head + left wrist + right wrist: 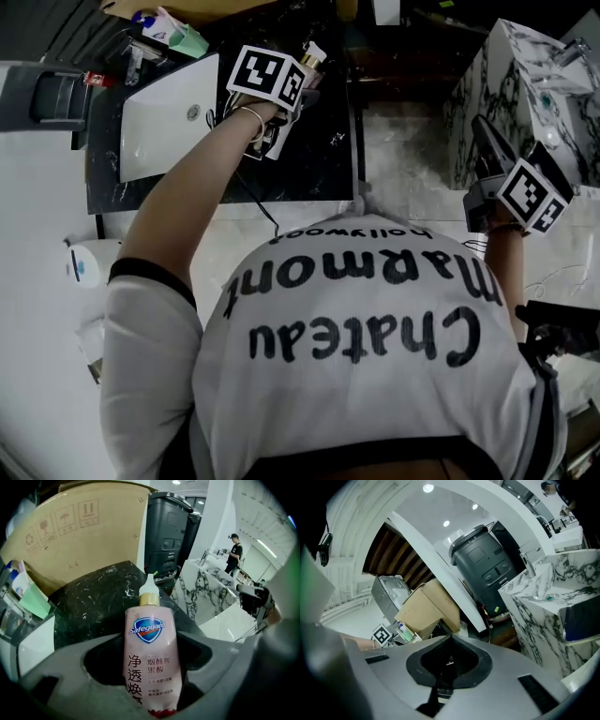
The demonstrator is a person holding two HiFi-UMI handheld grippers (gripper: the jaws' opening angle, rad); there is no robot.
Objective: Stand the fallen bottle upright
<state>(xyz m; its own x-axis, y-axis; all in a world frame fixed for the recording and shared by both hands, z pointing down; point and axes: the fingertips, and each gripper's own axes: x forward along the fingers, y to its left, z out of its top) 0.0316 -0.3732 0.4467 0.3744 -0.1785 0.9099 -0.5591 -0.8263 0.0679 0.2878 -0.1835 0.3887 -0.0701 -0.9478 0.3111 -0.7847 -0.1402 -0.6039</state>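
Observation:
A pink body-wash bottle (151, 653) with a gold collar and white cap sits between the two jaws of my left gripper (281, 105), cap pointing away from the camera. The grey fingers (70, 667) close against its lower sides. In the head view only the bottle's cap end (312, 58) shows past the marker cube, above the black marble counter (314, 159). My right gripper (485, 131) is held off to the right over the floor, well away from the bottle. Its jaws (450, 641) meet with nothing between them.
A white sink basin (169, 112) is set in the black counter left of the bottle. Toiletries (173, 28) and a cardboard box (79, 531) stand at the back. A black bin (166, 527) and a white marble-patterned unit (511, 84) stand to the right.

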